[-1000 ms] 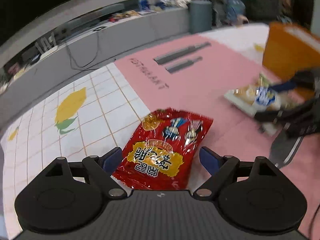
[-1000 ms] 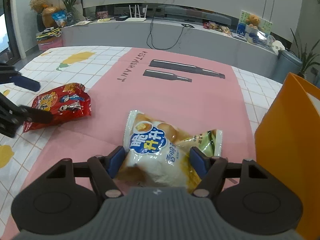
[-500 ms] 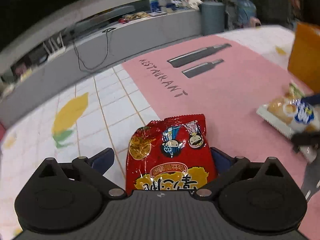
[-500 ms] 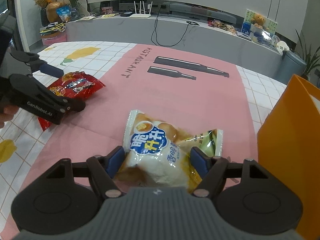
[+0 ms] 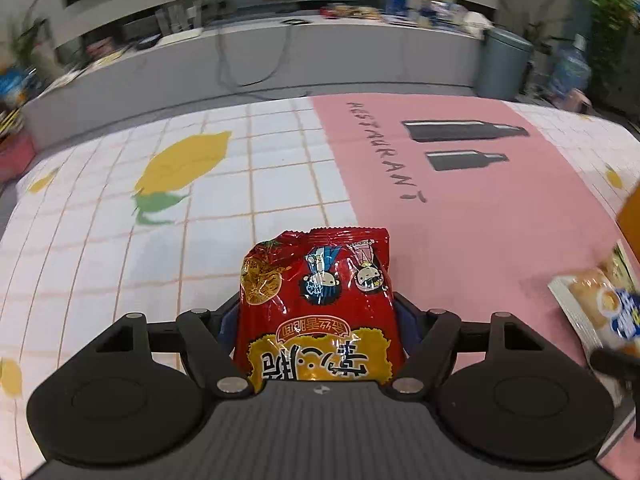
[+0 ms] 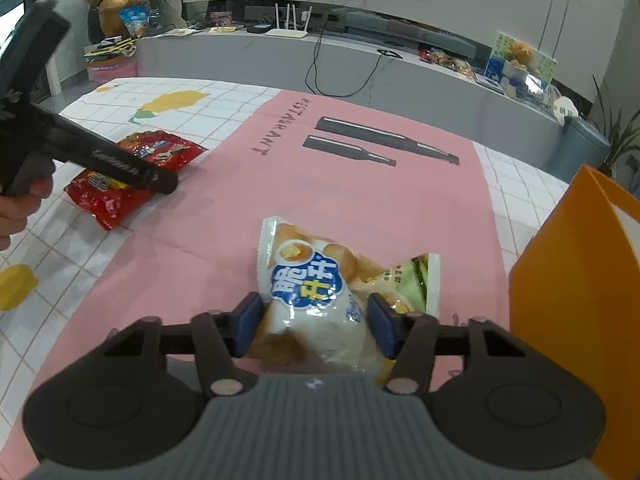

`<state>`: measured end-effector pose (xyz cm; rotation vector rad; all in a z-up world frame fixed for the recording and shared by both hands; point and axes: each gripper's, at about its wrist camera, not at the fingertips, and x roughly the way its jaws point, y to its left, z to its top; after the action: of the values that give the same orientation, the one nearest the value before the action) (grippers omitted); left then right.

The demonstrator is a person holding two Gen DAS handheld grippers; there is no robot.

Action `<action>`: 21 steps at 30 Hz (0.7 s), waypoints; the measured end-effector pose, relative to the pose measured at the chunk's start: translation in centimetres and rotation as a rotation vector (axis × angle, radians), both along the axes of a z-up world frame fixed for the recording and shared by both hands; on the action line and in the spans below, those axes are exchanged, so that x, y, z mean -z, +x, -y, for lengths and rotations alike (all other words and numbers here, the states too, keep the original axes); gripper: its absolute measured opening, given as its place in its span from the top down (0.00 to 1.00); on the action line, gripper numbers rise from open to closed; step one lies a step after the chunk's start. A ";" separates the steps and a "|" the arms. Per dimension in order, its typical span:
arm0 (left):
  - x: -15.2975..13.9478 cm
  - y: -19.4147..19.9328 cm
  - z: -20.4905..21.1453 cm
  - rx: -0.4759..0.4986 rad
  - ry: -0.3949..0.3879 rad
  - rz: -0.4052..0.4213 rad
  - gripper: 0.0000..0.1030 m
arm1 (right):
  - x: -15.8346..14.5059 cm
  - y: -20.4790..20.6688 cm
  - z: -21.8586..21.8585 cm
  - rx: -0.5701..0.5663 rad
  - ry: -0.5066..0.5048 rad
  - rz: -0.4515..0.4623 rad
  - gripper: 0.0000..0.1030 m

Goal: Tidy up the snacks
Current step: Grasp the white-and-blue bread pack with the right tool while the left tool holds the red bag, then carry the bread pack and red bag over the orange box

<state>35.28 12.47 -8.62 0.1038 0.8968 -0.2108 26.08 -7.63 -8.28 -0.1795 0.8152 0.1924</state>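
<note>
Left gripper [image 5: 316,320] closed on red bag [image 5: 316,312], sides pressed by both fingers. Right gripper [image 6: 316,320] clamped on white bag [image 6: 320,292], waist pinched. Both bags low over pink mat [image 6: 360,208]; contact with mat cannot be told. Squeeze best kept light so contents are not crushed; orange bag [image 6: 576,272] probably next target, at right. "RESTAURANT" printed on mat; bag labels in Chinese characters.
</note>
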 end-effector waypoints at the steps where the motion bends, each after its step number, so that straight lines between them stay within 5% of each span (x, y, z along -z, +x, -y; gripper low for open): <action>1: 0.0 -0.1 0.0 -0.021 0.003 0.001 0.18 | -0.1 -0.1 0.0 0.002 0.002 0.001 0.53; 6: -0.2 -1.6 0.2 -0.098 0.022 0.049 0.19 | -0.8 -0.5 0.7 0.026 0.049 0.002 0.64; 11: -1.3 -3.1 -0.5 -0.193 -0.075 0.064 0.19 | -1.6 -0.7 1.6 0.062 0.125 -0.012 0.68; 21: -4.1 -7.2 0.7 -0.181 -0.148 0.103 0.19 | -4.5 -2.2 3.6 0.093 0.304 -0.004 0.70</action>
<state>28.07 11.73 -4.54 -0.1028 0.7808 -0.1012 23.89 -11.19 -3.79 0.1448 0.7859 0.2265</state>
